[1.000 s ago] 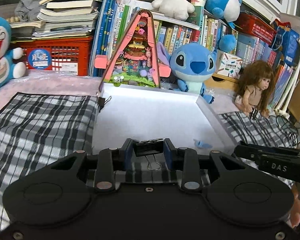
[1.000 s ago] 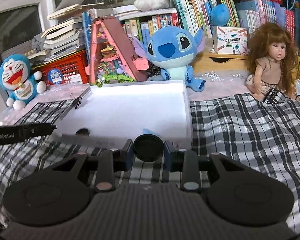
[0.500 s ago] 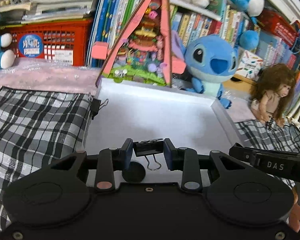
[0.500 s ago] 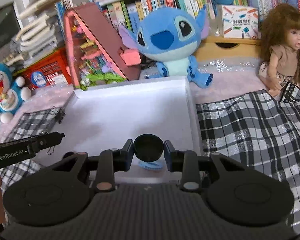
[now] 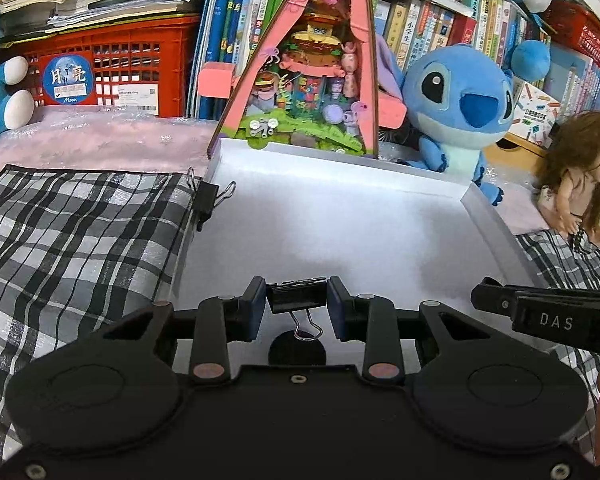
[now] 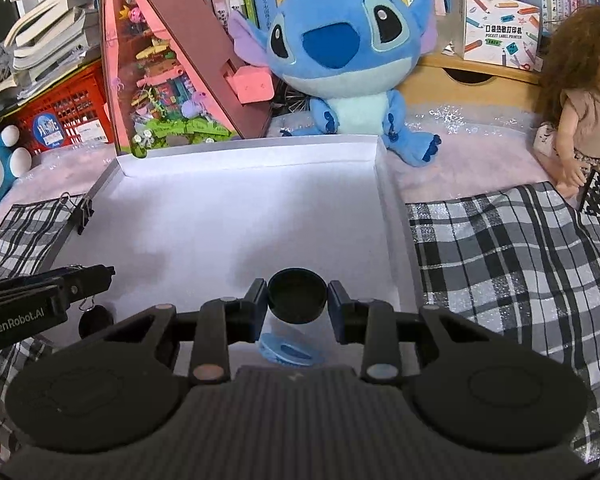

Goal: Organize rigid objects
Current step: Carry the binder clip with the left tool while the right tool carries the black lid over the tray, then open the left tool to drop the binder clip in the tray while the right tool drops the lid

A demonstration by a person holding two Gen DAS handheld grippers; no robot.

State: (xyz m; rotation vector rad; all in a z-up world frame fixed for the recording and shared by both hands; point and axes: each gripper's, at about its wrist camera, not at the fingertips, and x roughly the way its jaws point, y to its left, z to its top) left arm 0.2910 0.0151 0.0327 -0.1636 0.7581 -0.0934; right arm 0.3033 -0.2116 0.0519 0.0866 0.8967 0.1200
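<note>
Since a second ago both grippers have moved forward from the near edge of the white tray to hang over its floor, and the toys behind it loom larger.

In the left wrist view, the left gripper (image 5: 297, 305) is clenched on a black binder clip (image 5: 298, 299), its pads pressing the clip's two ends. The clip's long axis runs across the frame, from finger to finger, and its wire handle hangs down toward the camera. Beneath it a dark round object (image 5: 297, 349) lies on the floor of the white tray (image 5: 496, 224); it may be a cap, though the gripper hides most of it. A second binder clip (image 5: 207, 202) is clamped on the tray's left rim. The right gripper's side enters at the right edge. The tray sits on a plaid cloth (image 5: 76, 240), and behind it stand a pink triangular toy house (image 5: 308, 80), a blue plush (image 5: 460, 104), a doll (image 5: 576, 184), a red crate (image 5: 108, 68) and shelves of books.

In the right wrist view, the right gripper (image 6: 297, 304) grips a black round cap (image 6: 297, 297) between its pads, its open side tilted upward. Just below it a blue clip (image 6: 290, 354) lies flat on the tray floor near the front rim, its long axis across the frame. The left gripper (image 6: 107, 276) pokes in from the left, above the dark disc (image 6: 96, 320).
</note>
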